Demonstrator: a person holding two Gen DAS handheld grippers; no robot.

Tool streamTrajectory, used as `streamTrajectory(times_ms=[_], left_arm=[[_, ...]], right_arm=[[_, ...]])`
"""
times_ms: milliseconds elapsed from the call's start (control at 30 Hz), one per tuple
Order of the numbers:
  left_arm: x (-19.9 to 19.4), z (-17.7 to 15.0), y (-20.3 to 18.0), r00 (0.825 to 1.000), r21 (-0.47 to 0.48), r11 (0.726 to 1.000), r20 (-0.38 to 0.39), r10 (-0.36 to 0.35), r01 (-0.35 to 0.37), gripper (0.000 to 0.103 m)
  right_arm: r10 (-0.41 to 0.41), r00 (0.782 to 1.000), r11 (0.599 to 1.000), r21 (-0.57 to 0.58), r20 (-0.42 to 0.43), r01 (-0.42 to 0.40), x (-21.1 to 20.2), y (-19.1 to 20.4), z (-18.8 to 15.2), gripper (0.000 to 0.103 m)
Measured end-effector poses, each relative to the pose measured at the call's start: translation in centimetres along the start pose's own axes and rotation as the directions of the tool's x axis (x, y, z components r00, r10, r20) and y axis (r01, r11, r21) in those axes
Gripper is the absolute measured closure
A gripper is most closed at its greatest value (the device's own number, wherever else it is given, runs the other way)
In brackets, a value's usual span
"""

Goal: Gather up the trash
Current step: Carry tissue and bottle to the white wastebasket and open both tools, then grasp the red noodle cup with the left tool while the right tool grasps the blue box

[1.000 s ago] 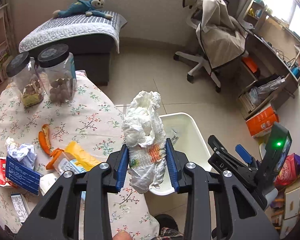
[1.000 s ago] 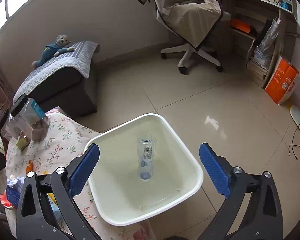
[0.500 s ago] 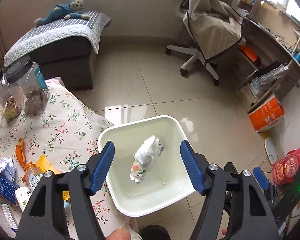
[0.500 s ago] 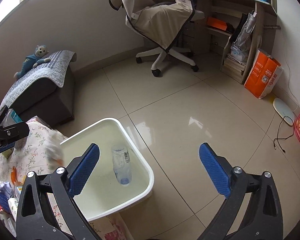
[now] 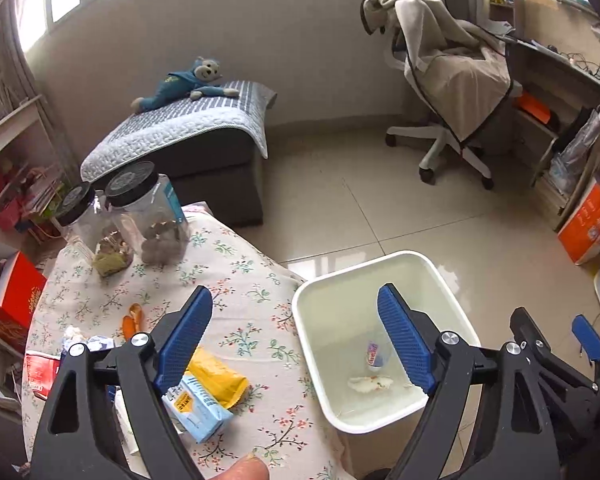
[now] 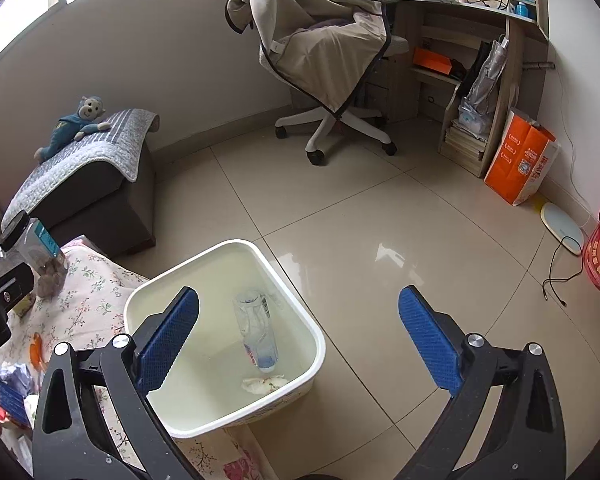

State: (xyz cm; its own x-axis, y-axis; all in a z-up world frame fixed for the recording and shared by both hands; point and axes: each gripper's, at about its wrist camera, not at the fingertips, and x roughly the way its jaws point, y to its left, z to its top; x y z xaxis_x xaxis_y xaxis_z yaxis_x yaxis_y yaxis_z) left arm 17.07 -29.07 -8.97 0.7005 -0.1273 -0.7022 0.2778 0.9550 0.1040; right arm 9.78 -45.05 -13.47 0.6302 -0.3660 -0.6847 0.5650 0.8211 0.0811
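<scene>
Hovering wide and empty, jaws just opened, the left gripper (image 5: 296, 344) has the yellow wrapper (image 5: 216, 376) near its left finger (long axis slanting), crumpled tissue (image 5: 370, 384) inside the bin (image 5: 300, 312).

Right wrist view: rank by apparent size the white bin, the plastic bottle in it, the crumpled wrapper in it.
Largest to smallest, as seen:
1. white bin
2. plastic bottle
3. crumpled wrapper
All three sit at similar distance, so the order is not a nearness effect.
</scene>
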Motion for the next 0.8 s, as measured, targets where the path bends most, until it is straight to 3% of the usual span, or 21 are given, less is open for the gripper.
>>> streamTrajectory(times_ms=[433, 800], left_arm=[[-2.5, -2.3, 8.8, 0.995, -0.113, 0.989, 0.000, 0.101, -0.100, 0.017], [-2.4, -5.0, 17.7, 0.985, -0.243, 0.956, -0.073, 0.154, -0.168, 0.016]], right_arm=[[0.065, 0.995, 0.991, -0.123, 0.073, -0.056, -4.8, 8.6, -0.5, 0.007], [0.126, 0.989, 0.959, -0.265, 0.071, -0.103, -7.3, 16.9, -2.3, 0.007]])
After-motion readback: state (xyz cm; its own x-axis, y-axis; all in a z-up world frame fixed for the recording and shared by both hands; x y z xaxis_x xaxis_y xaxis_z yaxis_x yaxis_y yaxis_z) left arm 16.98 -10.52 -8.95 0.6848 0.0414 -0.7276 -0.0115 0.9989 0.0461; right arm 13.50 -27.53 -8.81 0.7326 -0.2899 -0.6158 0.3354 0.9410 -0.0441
